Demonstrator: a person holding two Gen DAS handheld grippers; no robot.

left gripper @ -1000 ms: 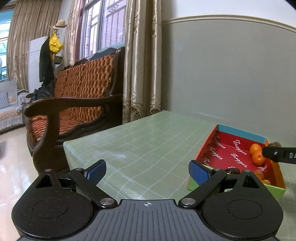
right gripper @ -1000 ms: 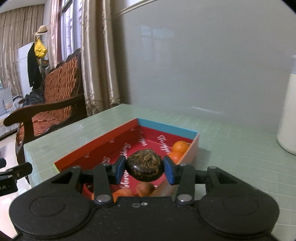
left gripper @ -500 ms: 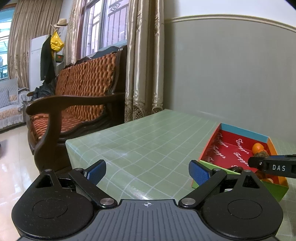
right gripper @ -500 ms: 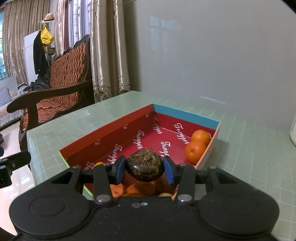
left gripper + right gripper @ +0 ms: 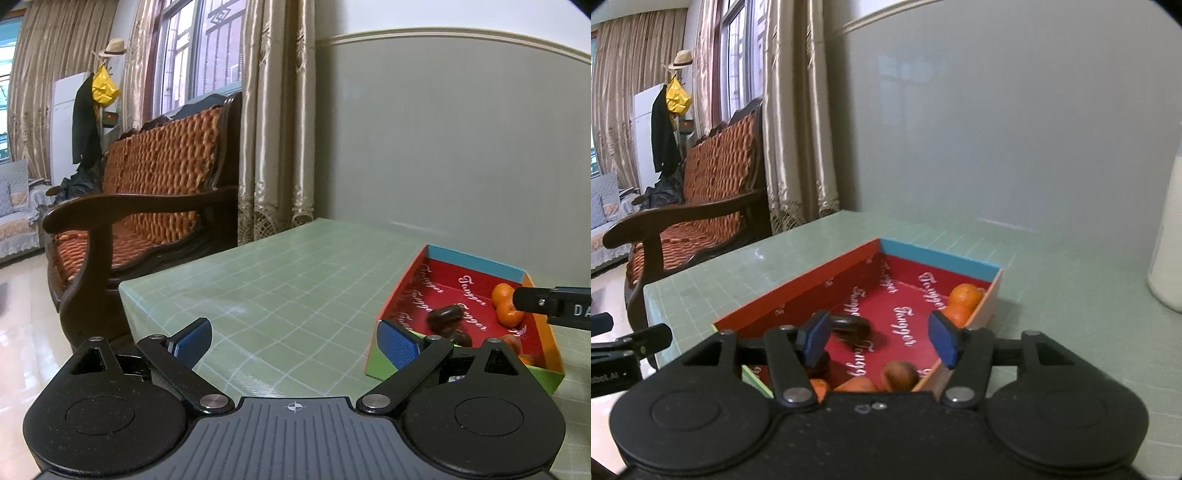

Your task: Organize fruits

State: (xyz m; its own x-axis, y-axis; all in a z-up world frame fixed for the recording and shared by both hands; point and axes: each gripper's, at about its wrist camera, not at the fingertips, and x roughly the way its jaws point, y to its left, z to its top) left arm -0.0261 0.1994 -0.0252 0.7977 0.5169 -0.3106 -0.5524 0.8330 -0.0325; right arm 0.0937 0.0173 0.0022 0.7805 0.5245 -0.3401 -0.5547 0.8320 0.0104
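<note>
On the red box floor (image 5: 886,306) — "Tangger" lettering — both tools, left (image 5: 295,341) and right (image 5: 879,338), gape, right widening.

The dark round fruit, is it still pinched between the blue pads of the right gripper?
No, the dark fruit lies loose in the red box while the right gripper opens.

Left wrist view beside tray (image 5: 476,260), right wrist view above it, both facing wall

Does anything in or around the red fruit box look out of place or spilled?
Nothing is spilled. One dark round fruit looks smeared on the floor of the red box, as if in motion, below the right gripper, whose jaws are opening with nothing between them. The oranges sit by the far corner.
</note>
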